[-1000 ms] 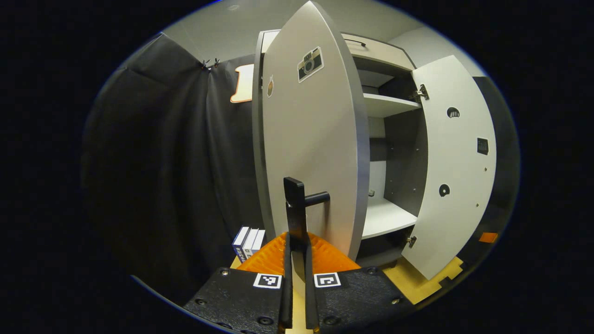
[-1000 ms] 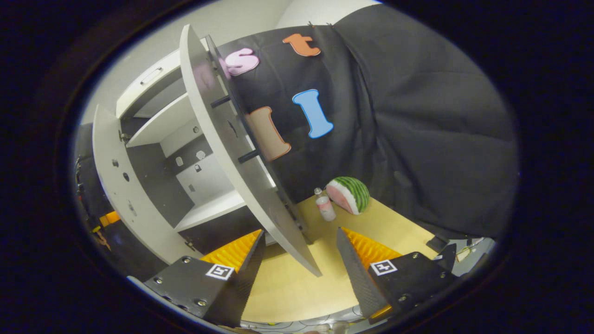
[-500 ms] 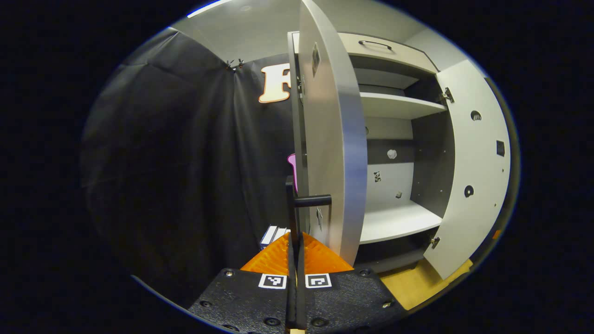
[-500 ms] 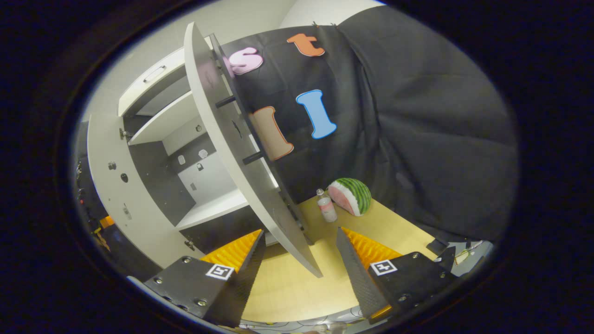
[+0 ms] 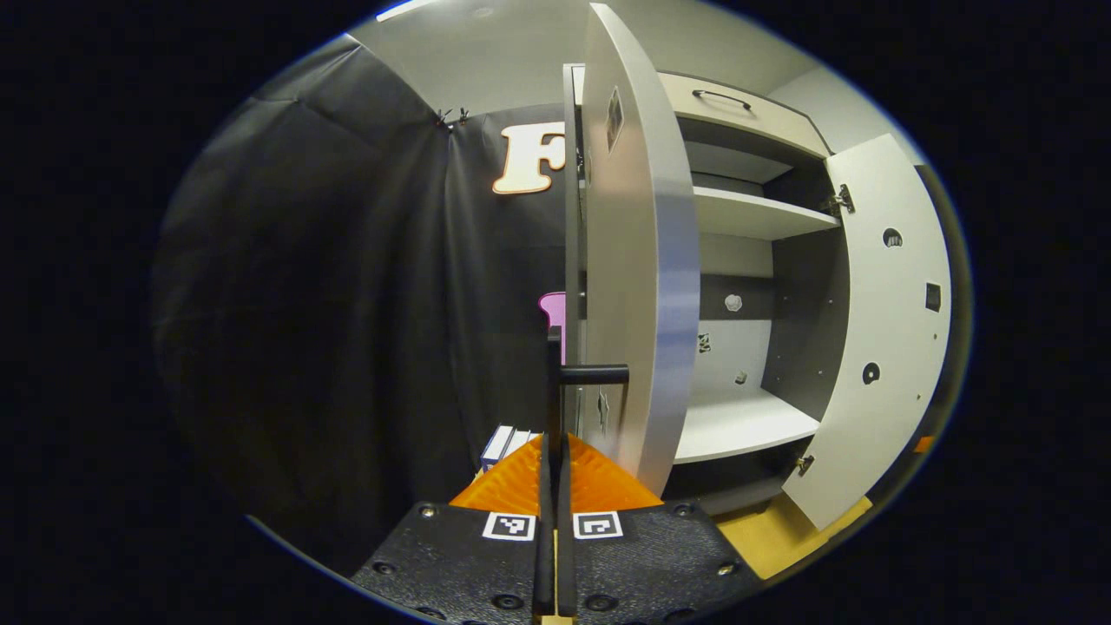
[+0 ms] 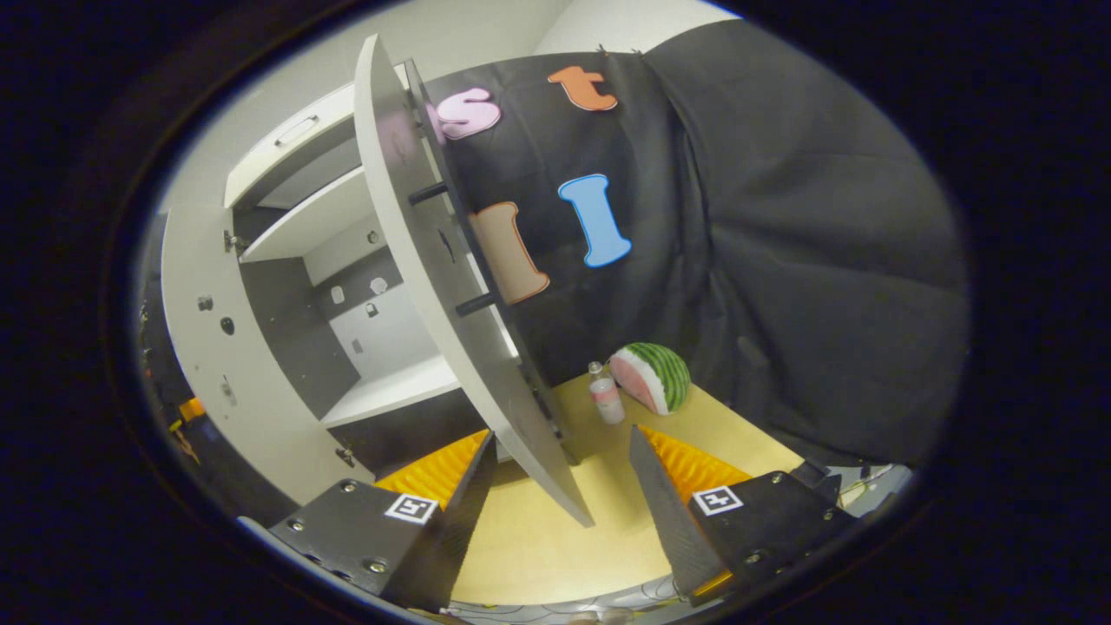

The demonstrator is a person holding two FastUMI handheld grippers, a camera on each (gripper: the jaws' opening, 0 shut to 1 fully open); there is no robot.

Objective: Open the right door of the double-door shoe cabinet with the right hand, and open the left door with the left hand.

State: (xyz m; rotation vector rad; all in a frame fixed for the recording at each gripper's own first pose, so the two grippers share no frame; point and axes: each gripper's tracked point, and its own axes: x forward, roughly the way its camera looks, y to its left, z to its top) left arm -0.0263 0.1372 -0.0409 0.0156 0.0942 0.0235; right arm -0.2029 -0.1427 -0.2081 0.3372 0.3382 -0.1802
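The shoe cabinet (image 5: 746, 213) stands with both doors swung out and its shelves bare. In the left gripper view the left door (image 5: 642, 286) is almost edge-on, and my left gripper (image 5: 554, 444) is shut on its black bar handle (image 5: 555, 373). The right door (image 5: 877, 330) hangs open at the far right. In the right gripper view that right door (image 6: 434, 286) runs edge-on, its lower corner in the gap of my open right gripper (image 6: 564, 473); I cannot tell whether either finger touches it. Its black handle (image 6: 460, 247) is free. The left door (image 6: 208, 330) shows at the left.
A watermelon half (image 6: 651, 375) and a small bottle (image 6: 605, 399) sit on the wooden table (image 6: 555, 538) by the black cloth wall. Several books (image 5: 508, 443) stand left of the cabinet's foot. A drawer (image 5: 738, 100) tops the cabinet.
The left door has swung farther out with my left gripper on its handle, from showing its front face to nearly edge-on. The right gripper has only drifted slightly.
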